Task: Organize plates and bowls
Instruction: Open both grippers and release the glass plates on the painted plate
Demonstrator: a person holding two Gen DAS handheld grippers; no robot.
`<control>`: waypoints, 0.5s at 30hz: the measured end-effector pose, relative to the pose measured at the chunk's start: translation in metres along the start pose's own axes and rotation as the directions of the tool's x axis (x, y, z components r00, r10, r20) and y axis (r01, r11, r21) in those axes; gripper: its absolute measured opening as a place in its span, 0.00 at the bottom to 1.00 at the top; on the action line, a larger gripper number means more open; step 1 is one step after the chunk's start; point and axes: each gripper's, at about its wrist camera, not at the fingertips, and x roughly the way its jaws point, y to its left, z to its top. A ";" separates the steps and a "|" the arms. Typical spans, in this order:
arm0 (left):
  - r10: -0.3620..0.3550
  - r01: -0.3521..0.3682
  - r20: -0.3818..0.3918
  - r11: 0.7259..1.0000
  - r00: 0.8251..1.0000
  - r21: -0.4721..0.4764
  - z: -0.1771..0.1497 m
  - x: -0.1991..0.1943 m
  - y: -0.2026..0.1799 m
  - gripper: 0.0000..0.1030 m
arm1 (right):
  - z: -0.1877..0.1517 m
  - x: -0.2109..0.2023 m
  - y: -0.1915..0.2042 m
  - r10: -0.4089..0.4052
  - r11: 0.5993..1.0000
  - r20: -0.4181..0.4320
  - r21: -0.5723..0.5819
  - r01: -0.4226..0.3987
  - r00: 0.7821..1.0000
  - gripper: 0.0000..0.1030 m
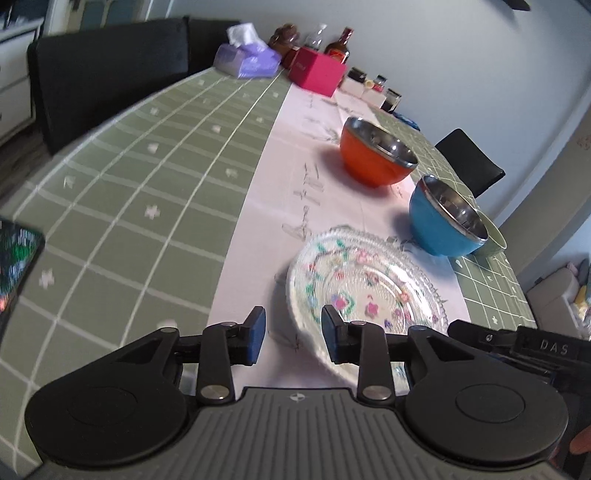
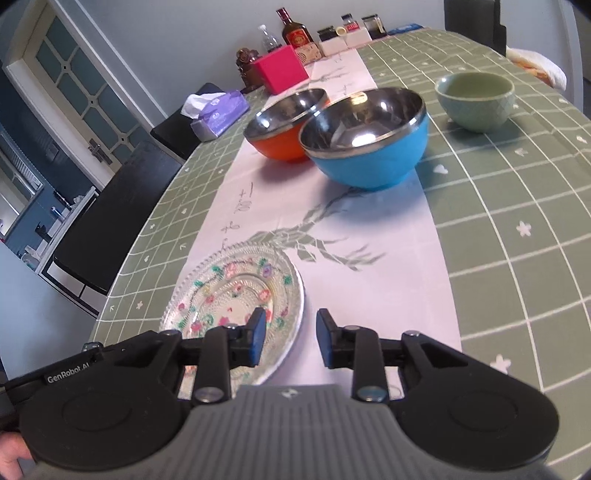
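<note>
A clear glass plate [image 1: 354, 280] [image 2: 236, 291] with painted flowers lies on the white runner [image 2: 369, 295]. My left gripper [image 1: 293, 332] stands open astride the plate's left rim, its pads apart from the glass. My right gripper [image 2: 290, 334] is open astride the opposite rim, also not pressing. Beyond the plate sit an orange steel-lined bowl [image 1: 373, 158] [image 2: 280, 144] and a blue steel-lined bowl [image 1: 439, 221] [image 2: 369, 162], close together. A small green ceramic bowl [image 1: 495, 240] [image 2: 476, 99] stands on the green cloth to the right of the blue one.
At the table's far end are a purple tissue pack [image 1: 247, 59], a pink box [image 1: 317, 72], bottles [image 2: 295, 35] and small jars [image 2: 369, 26]. Black chairs [image 1: 107, 74] line the left side. A dark phone-like object [image 1: 14, 266] lies at the left edge.
</note>
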 end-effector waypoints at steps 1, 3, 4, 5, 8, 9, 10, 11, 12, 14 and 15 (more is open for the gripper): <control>-0.014 0.014 -0.003 1.000 1.000 -0.020 -0.003 -0.001 0.002 0.36 | -0.003 0.000 -0.001 0.004 1.000 -0.012 0.008 -0.004 1.000 0.28; -0.039 0.038 -0.014 0.998 0.999 -0.050 -0.008 -0.004 0.004 0.36 | -0.009 0.000 -0.003 0.023 0.999 -0.032 0.026 -0.022 0.999 0.25; -0.045 0.044 -0.018 0.997 0.999 -0.056 -0.009 -0.005 0.003 0.36 | -0.012 0.000 -0.003 0.038 0.999 -0.036 0.035 -0.037 0.999 0.23; -0.050 0.048 -0.022 0.997 0.999 -0.061 -0.010 -0.006 0.002 0.36 | -0.013 0.000 -0.003 0.047 0.998 -0.041 0.042 -0.045 0.998 0.22; -0.076 0.074 -0.024 0.994 0.997 -0.079 -0.011 -0.004 0.000 0.36 | -0.015 0.001 0.000 0.068 0.997 -0.047 0.052 -0.065 0.997 0.21; -0.083 0.080 -0.026 0.993 0.996 -0.088 -0.011 -0.003 0.000 0.36 | -0.015 0.003 0.000 0.073 0.996 -0.052 0.062 -0.069 0.996 0.21; -0.089 0.086 -0.030 0.992 0.996 -0.096 -0.011 -0.001 0.000 0.36 | -0.015 0.005 -0.001 0.081 0.994 -0.059 0.077 -0.076 0.995 0.21; -0.096 0.092 -0.032 0.990 0.995 -0.105 -0.010 0.000 0.001 0.36 | -0.015 0.008 -0.003 0.093 0.991 -0.066 0.099 -0.087 0.993 0.22; -0.101 0.096 -0.036 0.989 0.994 -0.114 -0.010 0.003 0.001 0.36 | -0.015 0.011 -0.006 0.102 0.988 -0.071 0.122 -0.093 0.992 0.23; -0.100 0.093 -0.054 0.988 0.993 -0.127 -0.010 0.010 0.002 0.36 | -0.016 0.015 -0.010 0.119 0.981 -0.078 0.161 -0.105 0.990 0.24; -0.105 0.097 -0.058 0.986 0.993 -0.133 -0.011 0.012 0.002 0.33 | -0.016 0.017 -0.012 0.126 0.978 -0.077 0.176 -0.111 0.989 0.23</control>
